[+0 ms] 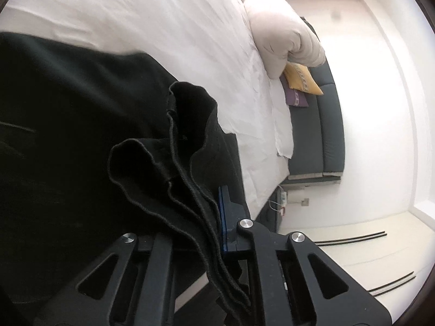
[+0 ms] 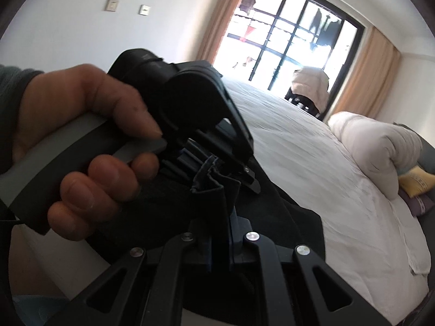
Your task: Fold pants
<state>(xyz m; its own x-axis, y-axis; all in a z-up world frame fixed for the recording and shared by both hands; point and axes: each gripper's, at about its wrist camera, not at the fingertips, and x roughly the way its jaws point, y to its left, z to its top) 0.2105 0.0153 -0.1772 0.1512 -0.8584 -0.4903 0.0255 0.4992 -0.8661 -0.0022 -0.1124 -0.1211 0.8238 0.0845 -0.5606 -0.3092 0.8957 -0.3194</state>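
The black pants (image 1: pixel 81 125) lie on the white bed (image 1: pixel 163 21), near its edge, and both grippers have a piece of them. The left gripper (image 1: pixel 214 217) is clenched on a bunch of wavy hems or edges of the cloth; the folded layers run between its blue pads and hang down toward the camera. From this gripper most of the pants spread away to the left of the left wrist view and forward over the sheet, so I judge that their long axis goes along the bed edge and not across it. The right gripper (image 2: pixel 220 233) is also closed on a gathered piece of dark cloth, which stands up crumpled between its pads. In the right wrist view the left hand (image 2: pixel 81 146) with its gripper is very close, just above and behind the right fingertips, so the two grips are almost together at the same end of the garment. Because of this, neither hand is clearly nearer to the free part of the pants; both hold one end, and the rest lies away from them on the sheet. A beige duvet (image 2: pixel 380 152) is rolled farther along the bed, well apart from the pants. I think the next move needs both hands to carry this end together over the lying part.
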